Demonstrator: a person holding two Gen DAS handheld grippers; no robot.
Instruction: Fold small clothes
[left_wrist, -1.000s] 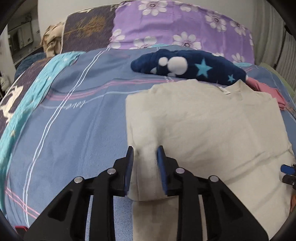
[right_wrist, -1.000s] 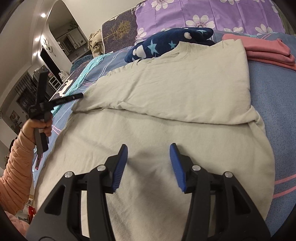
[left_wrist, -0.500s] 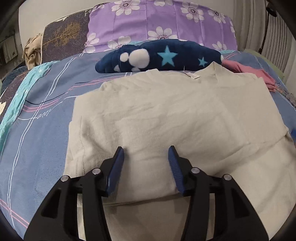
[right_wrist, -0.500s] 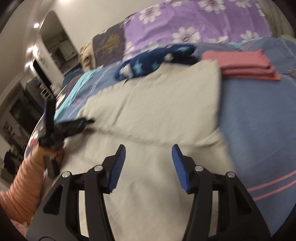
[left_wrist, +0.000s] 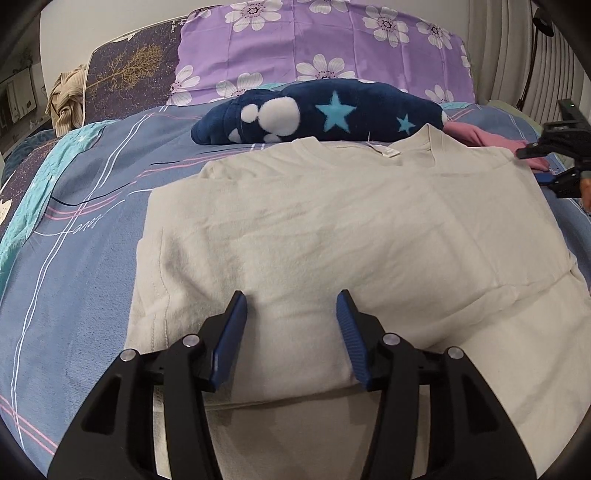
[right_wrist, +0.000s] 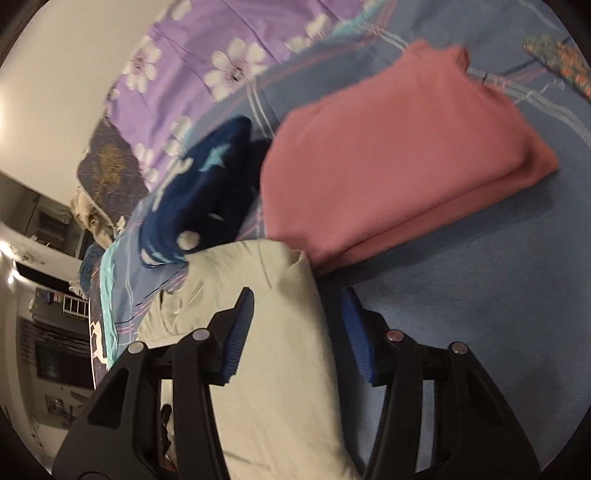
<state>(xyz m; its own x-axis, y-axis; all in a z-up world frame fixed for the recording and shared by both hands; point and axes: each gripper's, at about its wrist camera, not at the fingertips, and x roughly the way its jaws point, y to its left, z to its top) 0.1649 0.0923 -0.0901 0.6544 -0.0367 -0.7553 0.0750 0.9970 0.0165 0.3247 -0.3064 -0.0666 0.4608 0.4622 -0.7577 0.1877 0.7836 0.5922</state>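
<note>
A cream T-shirt (left_wrist: 351, 236) lies flat on the blue bed cover, its lower part folded up over the body, collar toward the pillows. My left gripper (left_wrist: 291, 314) is open and empty, hovering over the folded edge near the shirt's left side. My right gripper (right_wrist: 299, 314) is open and empty, straddling the shirt's far right corner (right_wrist: 280, 280). It also shows in the left wrist view (left_wrist: 554, 162) at the shirt's right shoulder.
A folded pink garment (right_wrist: 399, 147) lies just beyond the shirt's right corner. A navy star-print fleece (left_wrist: 317, 110) lies behind the collar. Purple floral pillows (left_wrist: 325, 44) stand at the bed head. The blue striped bed cover (left_wrist: 74, 258) spreads to the left.
My left gripper opened, let go of the shirt's fold and shifted right over the shirt. My right gripper swung from the shirt's lower part up to its far right corner, tilting.
</note>
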